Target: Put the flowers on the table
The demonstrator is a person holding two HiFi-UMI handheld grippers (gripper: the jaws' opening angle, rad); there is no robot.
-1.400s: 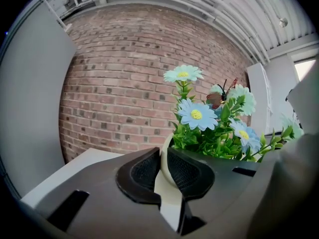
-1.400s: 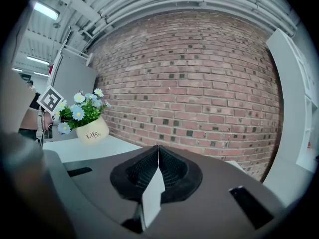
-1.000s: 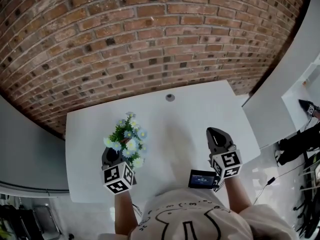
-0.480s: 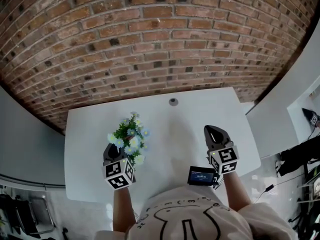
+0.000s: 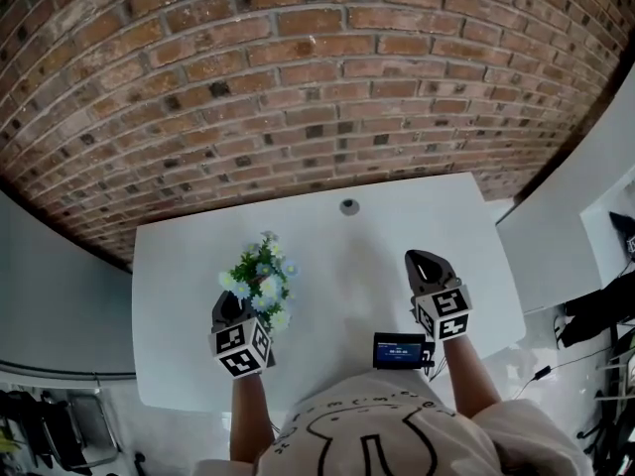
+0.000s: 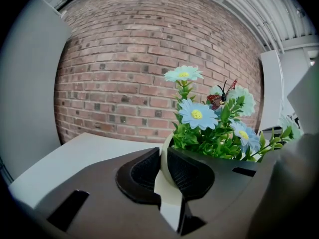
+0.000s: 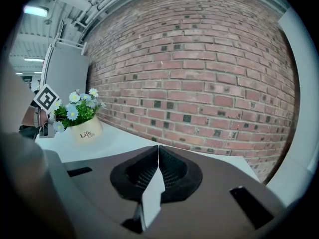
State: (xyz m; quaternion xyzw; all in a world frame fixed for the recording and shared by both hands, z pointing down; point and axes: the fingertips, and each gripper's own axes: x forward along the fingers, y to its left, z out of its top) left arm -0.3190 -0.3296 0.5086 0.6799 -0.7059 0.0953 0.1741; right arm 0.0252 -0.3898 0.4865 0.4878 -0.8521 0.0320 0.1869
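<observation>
Head view: flowers at the table's front-left, right gripper over its front-right. Left gripper view: left gripper pinches the pot rim. It's probably light but top-heavy, so the stiff rim beats the soft stems. Right gripper view: jaws closed, nothing held; the pot seems to rest on the table.

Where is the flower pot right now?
The flower pot is at the left side of the white table in the head view, its rim pinched by the left gripper, with the brick wall behind.
</observation>
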